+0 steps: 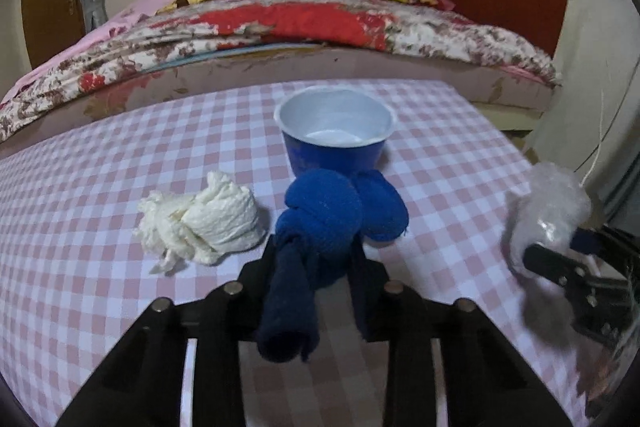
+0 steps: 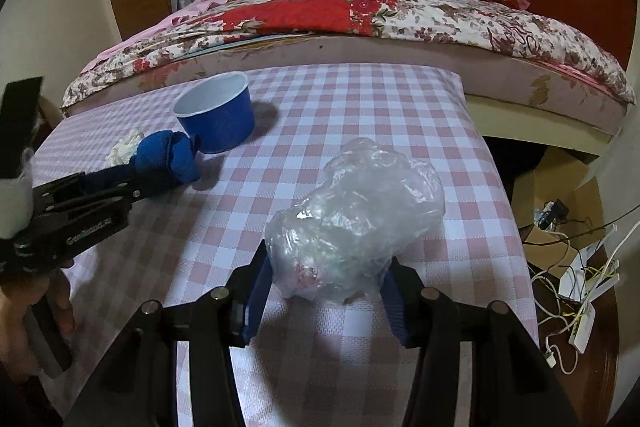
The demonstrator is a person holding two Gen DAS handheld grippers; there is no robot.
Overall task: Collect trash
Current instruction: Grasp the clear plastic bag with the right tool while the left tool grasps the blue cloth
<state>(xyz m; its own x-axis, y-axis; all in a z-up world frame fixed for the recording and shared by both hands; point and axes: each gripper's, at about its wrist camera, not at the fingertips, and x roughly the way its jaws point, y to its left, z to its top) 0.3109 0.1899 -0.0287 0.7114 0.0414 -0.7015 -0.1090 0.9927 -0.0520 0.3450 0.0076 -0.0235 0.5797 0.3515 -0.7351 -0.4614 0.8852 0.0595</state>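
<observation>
Blue knotted cloth (image 1: pixel 320 223) btwn left gripper (image 1: pixel 316 267) fingers

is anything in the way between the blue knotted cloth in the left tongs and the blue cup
Nothing visible. The blue knotted cloth, held in the left tongs, sits right in front of the blue cup. The white crumpled tissue lies off to the side, outside that path.

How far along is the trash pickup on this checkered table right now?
Nothing looks collected yet: the blue cup sits empty. In hand: the left claw grips the knotted blue cloth, and the right claw holds the crumpled clear plastic. Left: the white paper wad on the table.
</observation>
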